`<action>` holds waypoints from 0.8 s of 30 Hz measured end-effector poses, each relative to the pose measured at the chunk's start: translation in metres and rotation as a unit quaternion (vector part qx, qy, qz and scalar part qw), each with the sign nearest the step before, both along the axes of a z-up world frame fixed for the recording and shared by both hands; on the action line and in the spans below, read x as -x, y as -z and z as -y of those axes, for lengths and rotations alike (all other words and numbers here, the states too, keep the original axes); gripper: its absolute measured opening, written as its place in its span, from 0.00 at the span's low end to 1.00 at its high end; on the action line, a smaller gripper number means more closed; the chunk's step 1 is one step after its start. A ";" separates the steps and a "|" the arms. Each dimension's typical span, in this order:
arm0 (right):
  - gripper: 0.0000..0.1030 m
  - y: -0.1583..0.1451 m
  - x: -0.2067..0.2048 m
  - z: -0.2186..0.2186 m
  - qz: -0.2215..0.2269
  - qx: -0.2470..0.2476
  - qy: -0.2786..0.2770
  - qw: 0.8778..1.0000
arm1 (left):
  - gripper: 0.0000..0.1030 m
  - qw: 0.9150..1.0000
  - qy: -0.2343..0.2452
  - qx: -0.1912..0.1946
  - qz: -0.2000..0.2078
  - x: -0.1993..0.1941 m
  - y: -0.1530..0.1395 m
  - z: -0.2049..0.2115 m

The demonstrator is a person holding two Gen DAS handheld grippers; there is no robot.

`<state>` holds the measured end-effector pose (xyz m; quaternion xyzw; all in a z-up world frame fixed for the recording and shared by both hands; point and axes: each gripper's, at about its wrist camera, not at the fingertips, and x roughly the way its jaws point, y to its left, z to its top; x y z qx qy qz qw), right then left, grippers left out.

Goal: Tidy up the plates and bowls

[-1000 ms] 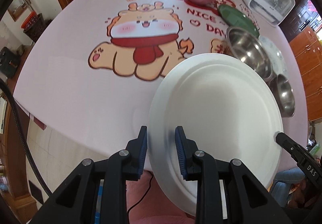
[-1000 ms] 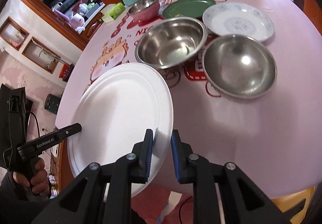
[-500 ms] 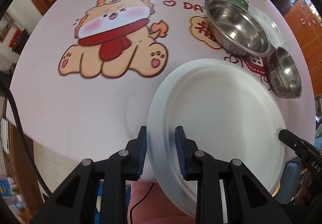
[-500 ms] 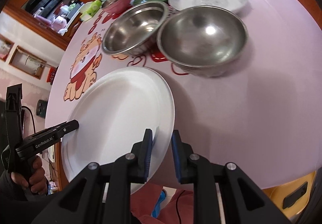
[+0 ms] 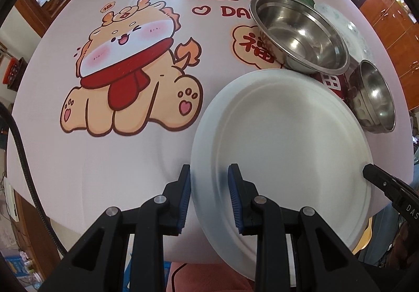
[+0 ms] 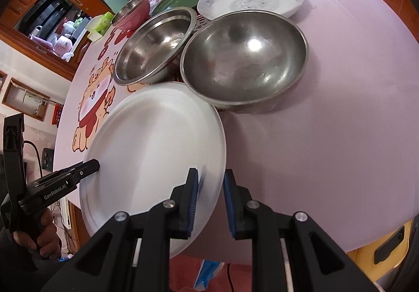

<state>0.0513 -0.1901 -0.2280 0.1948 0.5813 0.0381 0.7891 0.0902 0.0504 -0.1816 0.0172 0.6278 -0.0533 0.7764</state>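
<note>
White plate (image 5: 282, 134) (both rims clamped).

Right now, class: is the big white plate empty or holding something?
Empty. The white plate shows a bare surface in both views, gripped at opposite rims by the left hand-held gripper and right hand-held gripper.

The white plate (image 5: 282, 140), carried by both grippers, now sits lower and nearer the two steel bowls (image 6: 246, 56).

Your left wrist view looks steeply down, close over the table's (image 5: 110, 161) near edge. Your right view does likewise from the opposite side. Both share the white plate (image 5: 282, 140) (image 6: 154, 140).
</note>
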 end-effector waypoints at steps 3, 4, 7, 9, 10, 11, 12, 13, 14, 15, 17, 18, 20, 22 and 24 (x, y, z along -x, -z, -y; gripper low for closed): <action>0.19 0.003 -0.005 -0.002 -0.003 0.004 0.005 1.000 | 0.25 1.000 0.003 -0.001 0.001 -0.003 0.004 0.001; 0.19 0.004 -0.006 -0.003 -0.004 0.005 0.006 1.000 | 0.25 1.000 0.004 -0.002 0.002 -0.005 0.005 0.001; 0.19 0.005 -0.008 -0.006 -0.004 0.008 0.011 1.000 | 0.25 1.000 0.005 -0.004 0.002 -0.009 0.007 0.001; 0.19 0.005 -0.008 -0.007 -0.003 0.009 0.014 1.000 | 0.25 1.000 0.005 -0.002 0.000 -0.010 0.009 0.000; 0.19 0.006 -0.008 -0.006 -0.003 0.009 0.015 1.000 | 0.25 1.000 0.006 -0.001 -0.001 -0.011 0.009 0.000; 0.19 0.006 -0.008 -0.007 -0.003 0.010 0.016 1.000 | 0.25 1.000 0.007 0.000 -0.001 -0.011 0.010 0.000; 0.19 0.007 -0.008 -0.008 -0.002 0.012 0.017 1.000 | 0.25 1.000 0.007 0.000 -0.001 -0.011 0.010 -0.001; 0.19 0.007 -0.007 -0.009 -0.001 0.014 0.018 1.000 | 0.25 1.000 0.007 0.001 -0.001 -0.012 0.011 -0.001; 0.19 0.007 -0.007 -0.009 0.001 0.018 0.018 1.000 | 0.25 1.000 0.007 0.003 -0.001 -0.012 0.011 -0.001; 0.20 0.006 -0.007 -0.010 0.003 0.021 0.018 1.000 | 0.25 1.000 0.008 0.003 0.000 -0.011 0.011 -0.002; 0.20 0.006 -0.004 -0.012 0.007 0.026 0.017 0.999 | 0.25 1.000 0.010 0.003 0.003 -0.011 0.011 -0.002; 0.21 0.006 -0.004 -0.013 0.008 0.027 0.017 0.999 | 0.25 1.000 0.010 0.002 0.001 -0.010 0.012 -0.002; 0.21 0.007 -0.004 -0.014 0.010 0.030 0.016 0.999 | 0.25 1.000 0.009 0.002 0.001 -0.011 0.011 -0.002; 0.21 0.007 -0.004 -0.015 0.009 0.035 0.013 0.999 | 0.25 1.000 0.008 0.003 0.001 -0.011 0.013 -0.002; 0.21 0.007 -0.005 -0.014 0.012 0.037 0.012 0.999 | 0.25 1.000 0.002 0.006 -0.001 -0.009 0.014 -0.002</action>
